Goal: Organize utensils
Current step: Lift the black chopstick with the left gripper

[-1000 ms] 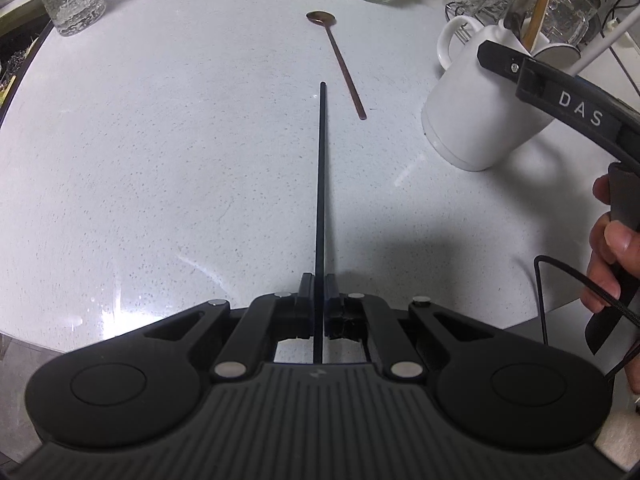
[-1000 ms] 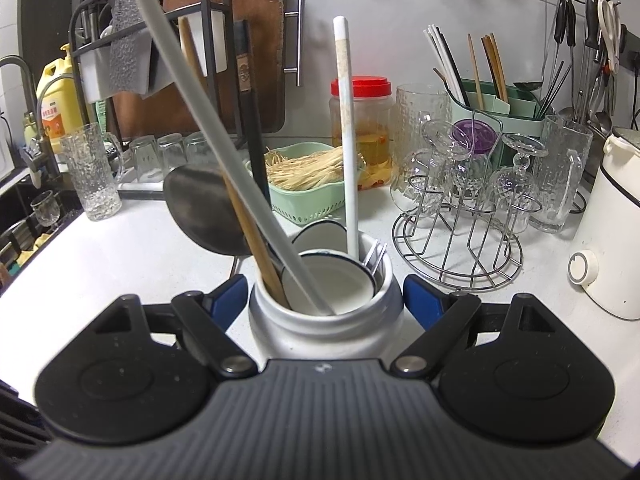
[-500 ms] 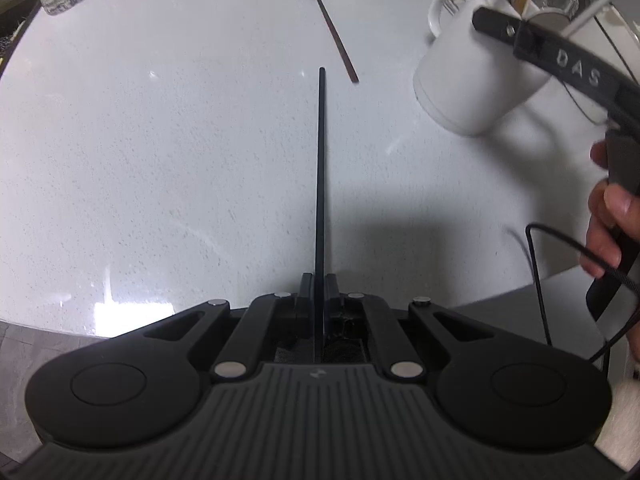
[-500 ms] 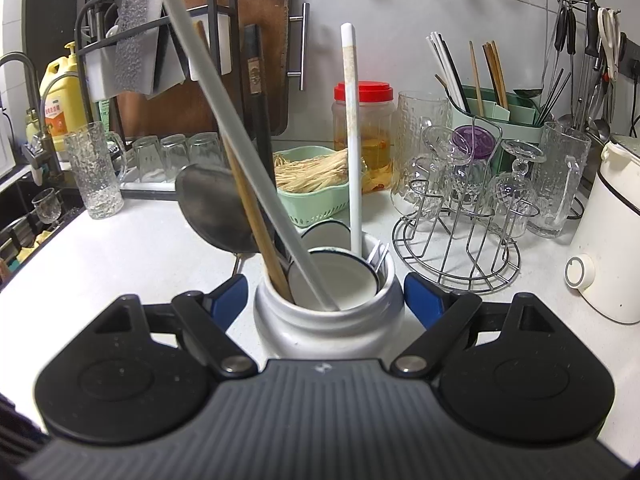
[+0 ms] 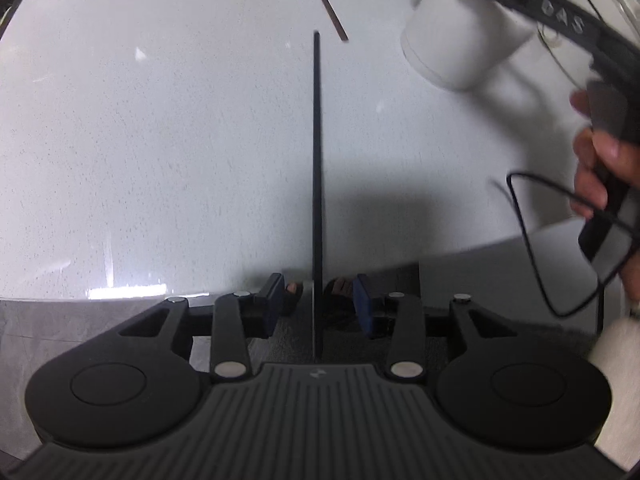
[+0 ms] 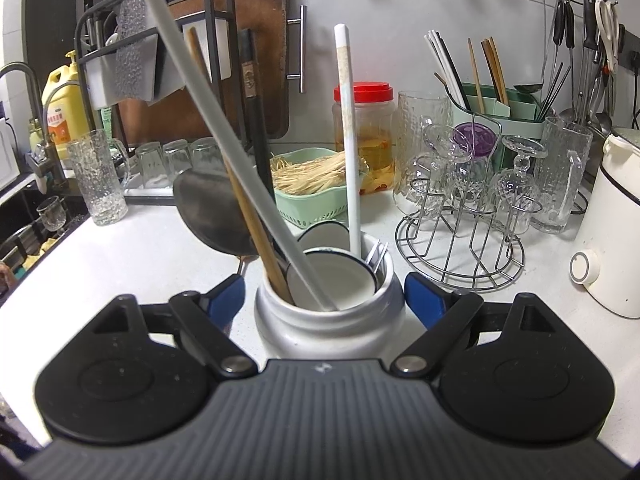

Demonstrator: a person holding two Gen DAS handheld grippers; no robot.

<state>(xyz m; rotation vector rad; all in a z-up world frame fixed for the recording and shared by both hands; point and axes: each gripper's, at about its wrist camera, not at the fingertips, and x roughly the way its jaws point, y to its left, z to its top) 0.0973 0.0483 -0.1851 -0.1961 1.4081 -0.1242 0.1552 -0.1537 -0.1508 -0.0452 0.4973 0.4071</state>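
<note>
Two grippers in my charge. My left gripper (image 5: pixel 318 302) stands with its jaws parted, gaps showing on both sides of one black chopstick (image 5: pixel 317 184) that runs straight out between them over the white worktop (image 5: pixel 160 152); whether the stick touches anything I cannot tell. One brown long-handled spoon (image 5: pixel 330 20) lies on the worktop past the chopstick's tip, its bowl cut off by the frame edge. One white utensil crock (image 5: pixel 460 40) stands to the right of it.

My right gripper (image 6: pixel 325 294) is spread wide, one blue pad on each side of the crock (image 6: pixel 328 320); contact with its wall I cannot confirm. Counted inside the crock:
- one grey-white rod handle (image 6: pixel 224 140), leaning left
- one white upright handle (image 6: pixel 347 140)
- one wooden handle (image 6: pixel 240 184)
- one dark ladle (image 6: pixel 212 216)
- one white enamel lid or dish (image 6: pixel 332 280)
- fork tines (image 6: pixel 378 252), number unclear

Behind, on the worktop: one green basket (image 6: pixel 316 196), one red-lidded jar (image 6: pixel 366 128), one wire glass rack (image 6: pixel 460 248), one green cutlery caddy (image 6: pixel 500 108), one tall textured glass (image 6: pixel 100 176), one white appliance (image 6: pixel 616 240).

My right hand (image 5: pixel 600 168) shows in the left view, wrapped around its gripper's handle.
</note>
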